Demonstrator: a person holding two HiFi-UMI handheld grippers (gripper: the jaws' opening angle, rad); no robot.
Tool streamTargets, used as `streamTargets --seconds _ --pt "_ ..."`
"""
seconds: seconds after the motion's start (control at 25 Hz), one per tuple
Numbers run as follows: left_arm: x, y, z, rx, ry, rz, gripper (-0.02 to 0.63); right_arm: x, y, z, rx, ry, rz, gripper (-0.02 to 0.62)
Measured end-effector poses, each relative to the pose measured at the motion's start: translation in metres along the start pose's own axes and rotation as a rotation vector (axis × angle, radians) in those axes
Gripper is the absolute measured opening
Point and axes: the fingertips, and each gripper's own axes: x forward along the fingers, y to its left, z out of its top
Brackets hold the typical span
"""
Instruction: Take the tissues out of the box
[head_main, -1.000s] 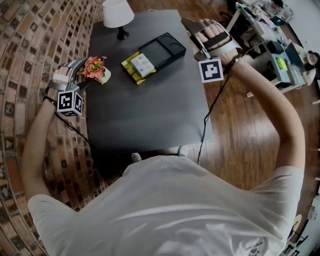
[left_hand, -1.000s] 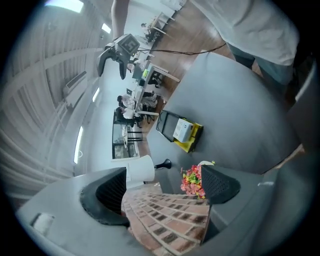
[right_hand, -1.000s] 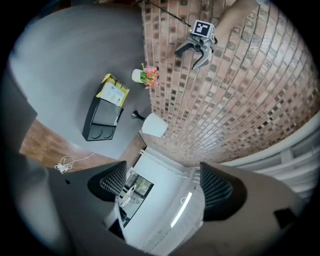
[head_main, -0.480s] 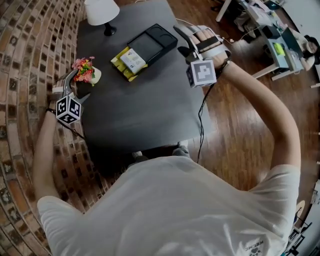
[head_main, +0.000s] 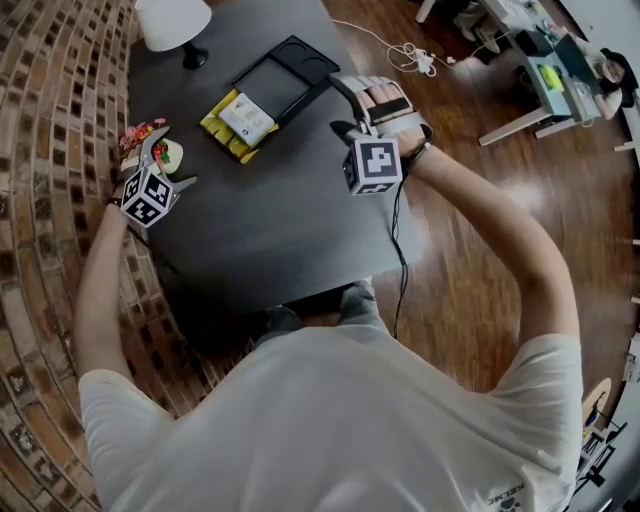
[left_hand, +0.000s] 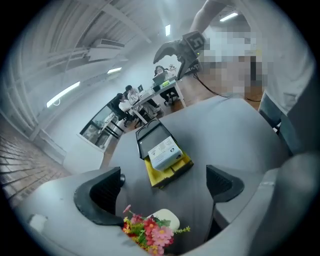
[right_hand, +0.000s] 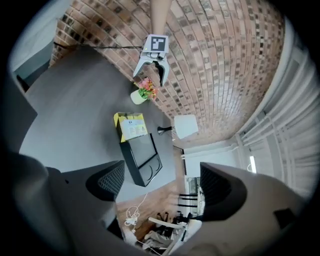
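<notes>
The tissue box (head_main: 238, 121), yellow with a white printed top, lies on the dark table against the near end of a black tray (head_main: 284, 74). It also shows in the left gripper view as the tissue box (left_hand: 164, 155), and in the right gripper view as the tissue box (right_hand: 131, 126). My left gripper (head_main: 165, 165) hovers at the table's left edge, well short of the box. Its jaws (left_hand: 162, 185) are opening with nothing between them. My right gripper (head_main: 342, 108) hangs open and empty to the right of the tray, its jaws (right_hand: 160, 185) wide apart.
A small white pot of pink flowers (head_main: 145, 150) stands right under the left gripper. A white lamp (head_main: 172, 22) stands at the table's far left corner. A brick wall runs along the left. A white cable (head_main: 410, 55) lies on the wooden floor, and desks stand at the far right.
The right gripper has come in from beyond the table's far right corner to just right of the tray. The left gripper's jaws have spread wider beside the flowers.
</notes>
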Motion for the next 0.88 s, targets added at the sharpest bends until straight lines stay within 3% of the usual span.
streamTargets --seconds 0.16,0.56,0.72,0.88 --pt "0.040 0.005 0.010 -0.023 -0.002 -0.036 0.538 0.005 0.009 -0.006 0.240 -0.009 0.047 0.482" --pt "0.115 0.019 0.025 0.048 0.023 -0.102 0.555 -0.004 0.021 -0.017 0.793 -0.090 0.113 0.482" --pt "0.138 0.014 0.030 0.116 0.029 -0.141 0.563 -0.003 0.037 -0.017 0.929 -0.110 0.143 0.482" --pt "0.161 -0.002 0.025 0.243 0.071 -0.197 0.569 0.002 0.050 -0.018 1.143 -0.128 0.185 0.482"
